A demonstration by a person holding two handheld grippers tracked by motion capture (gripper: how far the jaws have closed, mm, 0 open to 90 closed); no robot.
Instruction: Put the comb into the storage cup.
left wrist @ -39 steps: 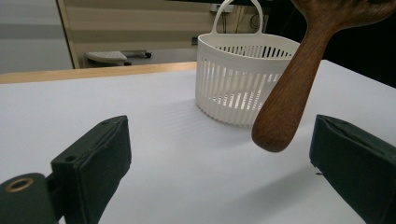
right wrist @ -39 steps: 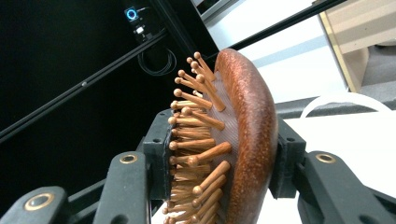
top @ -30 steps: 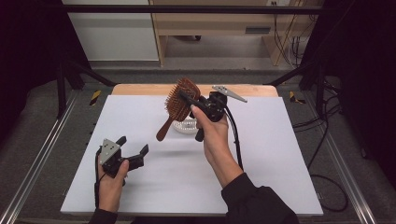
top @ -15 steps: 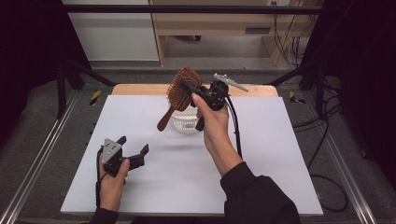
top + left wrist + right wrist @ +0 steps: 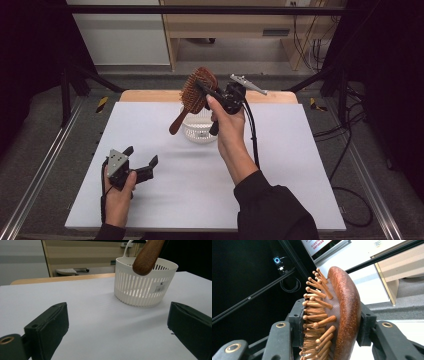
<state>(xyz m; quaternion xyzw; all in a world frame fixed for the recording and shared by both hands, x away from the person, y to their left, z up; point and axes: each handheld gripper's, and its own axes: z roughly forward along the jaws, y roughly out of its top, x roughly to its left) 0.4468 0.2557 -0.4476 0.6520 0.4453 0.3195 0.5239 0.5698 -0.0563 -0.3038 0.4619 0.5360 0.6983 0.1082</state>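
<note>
In the high view, the work surface is a white table (image 5: 165,200) with a strip of bare wood along its far edge, standing on a grey floor between dark metal frame rails. Beyond it are a pale wall panel and a light wooden bench (image 5: 235,25), with cables hanging at the far right. The left gripper (image 5: 145,167) rests low on the table near the front left corner, jaws spread apart with nothing between them. The right gripper (image 5: 205,90) is raised above the far middle of the table, jaws clamped on the head of a wooden hairbrush (image 5: 197,92); the brush handle slants down and away from this gripper toward the left. A white slotted basket (image 5: 199,127) stands on the table directly below the right gripper and well ahead of the left gripper. In the left gripper view, the two black jaws stand wide apart over bare white tabletop; the basket (image 5: 145,282) sits ahead and to the right of them, upright, with a small label on its wall, and the rounded end of the brush handle (image 5: 147,257) hangs just over its rim. In the right gripper view, the pads press on both faces of the brush head (image 5: 344,315), one on the bristle side and one on the smooth back; behind are black frame bars and a light wall.
</note>
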